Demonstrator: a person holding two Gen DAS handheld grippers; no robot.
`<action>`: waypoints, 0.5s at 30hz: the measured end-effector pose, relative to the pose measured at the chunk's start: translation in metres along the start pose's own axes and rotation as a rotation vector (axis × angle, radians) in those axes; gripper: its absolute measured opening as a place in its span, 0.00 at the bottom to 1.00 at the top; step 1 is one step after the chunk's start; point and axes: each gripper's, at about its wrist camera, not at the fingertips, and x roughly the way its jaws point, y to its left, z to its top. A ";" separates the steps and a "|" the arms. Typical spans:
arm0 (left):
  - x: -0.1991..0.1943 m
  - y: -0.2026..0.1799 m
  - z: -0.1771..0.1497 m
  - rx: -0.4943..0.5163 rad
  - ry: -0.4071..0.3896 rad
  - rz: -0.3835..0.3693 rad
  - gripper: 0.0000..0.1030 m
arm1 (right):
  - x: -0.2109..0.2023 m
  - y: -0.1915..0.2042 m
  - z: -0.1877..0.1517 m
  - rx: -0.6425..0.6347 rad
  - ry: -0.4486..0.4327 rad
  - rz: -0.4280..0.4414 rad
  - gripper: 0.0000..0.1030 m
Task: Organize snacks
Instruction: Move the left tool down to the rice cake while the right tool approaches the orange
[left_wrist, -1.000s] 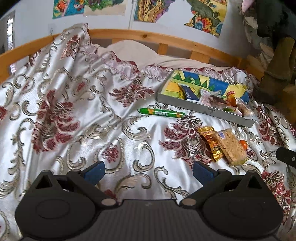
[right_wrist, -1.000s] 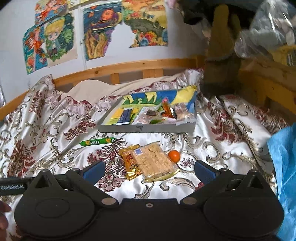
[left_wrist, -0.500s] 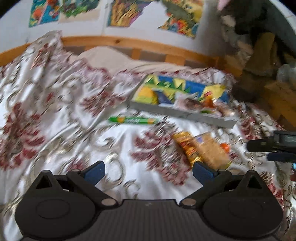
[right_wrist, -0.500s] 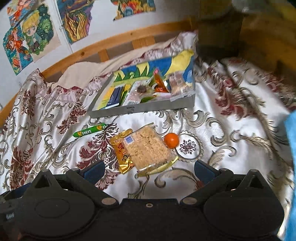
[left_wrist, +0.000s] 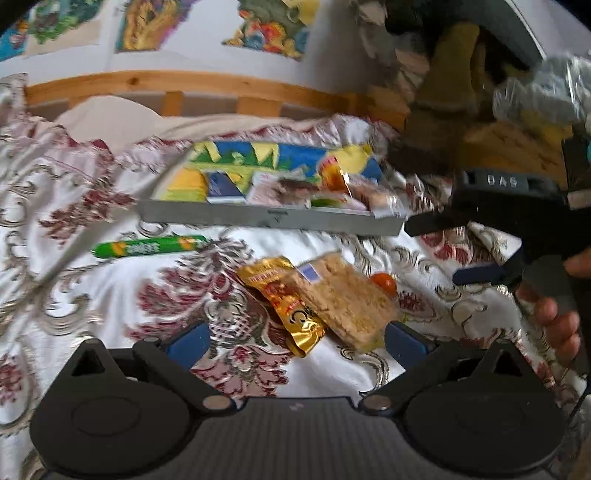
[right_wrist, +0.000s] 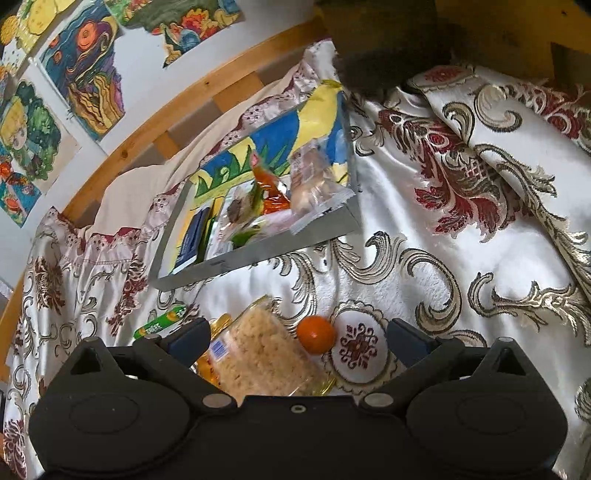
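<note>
A grey tray with a colourful lining holds several snack packets on the bedspread; it also shows in the right wrist view. In front of it lie a green stick pack, a gold wrapper, a clear-wrapped rice cracker block and a small orange ball. My left gripper is open and empty, just short of the gold wrapper and cracker. My right gripper is open and empty, low over the cracker block and orange ball; it shows in the left wrist view.
The patterned satin bedspread covers the bed. A wooden headboard rail and a wall with drawings lie behind the tray. Dark clutter and wooden furniture stand at the far right. A hand holds the right gripper.
Both grippers have moved forward and down toward the loose snacks. The left swung right; the right gripper now reaches into its view. Both stay open.
</note>
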 end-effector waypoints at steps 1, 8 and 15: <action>0.005 0.002 -0.001 -0.003 0.013 -0.008 1.00 | 0.003 -0.002 0.000 0.011 0.008 0.007 0.92; 0.020 0.028 0.002 -0.154 0.061 -0.009 0.99 | 0.023 -0.008 0.001 0.076 0.055 0.031 0.81; 0.021 0.030 0.007 -0.166 0.044 -0.027 0.96 | 0.046 -0.006 0.000 0.081 0.093 -0.016 0.58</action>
